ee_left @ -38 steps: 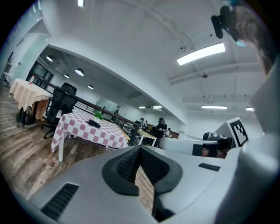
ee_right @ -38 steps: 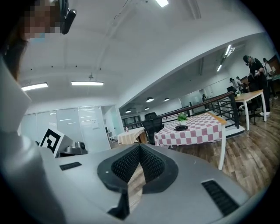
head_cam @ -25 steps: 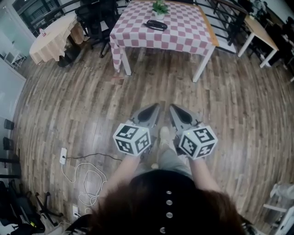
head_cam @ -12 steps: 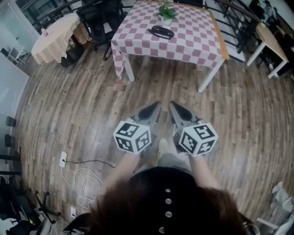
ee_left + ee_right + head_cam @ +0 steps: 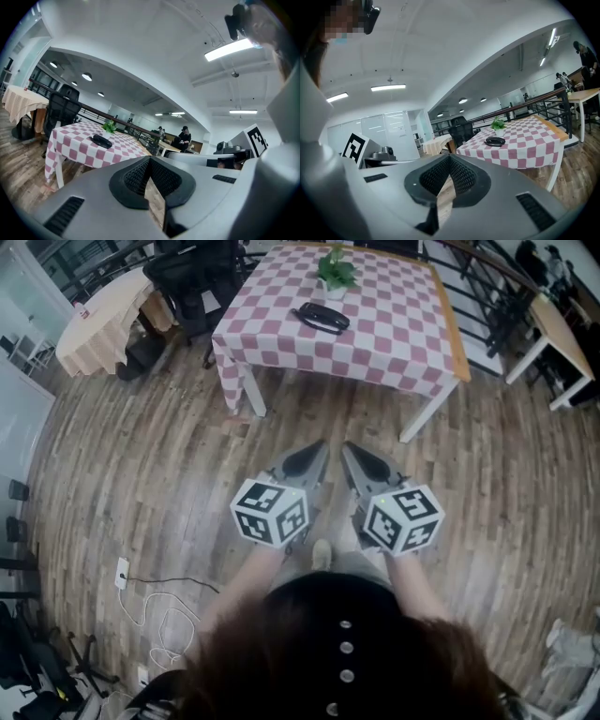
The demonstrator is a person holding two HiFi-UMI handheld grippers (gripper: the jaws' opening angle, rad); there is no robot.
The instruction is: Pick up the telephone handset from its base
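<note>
showing the telephone (image 5: 323, 318) too, only head view catches the power strip (image 5: 122, 572).

An open-plan office: wood floor (image 5: 141, 474), swivel chair (image 5: 192, 282), clothed tables (image 5: 394, 324), glass partitions (image 5: 389, 126), ceiling strip lights (image 5: 232, 49).

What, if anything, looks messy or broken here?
Nothing on the checkered table looks wrong: the black telephone lies flat, and the potted plant stands upright beside it. The only untidy thing is a white cable lying in loose loops on the floor.
</note>
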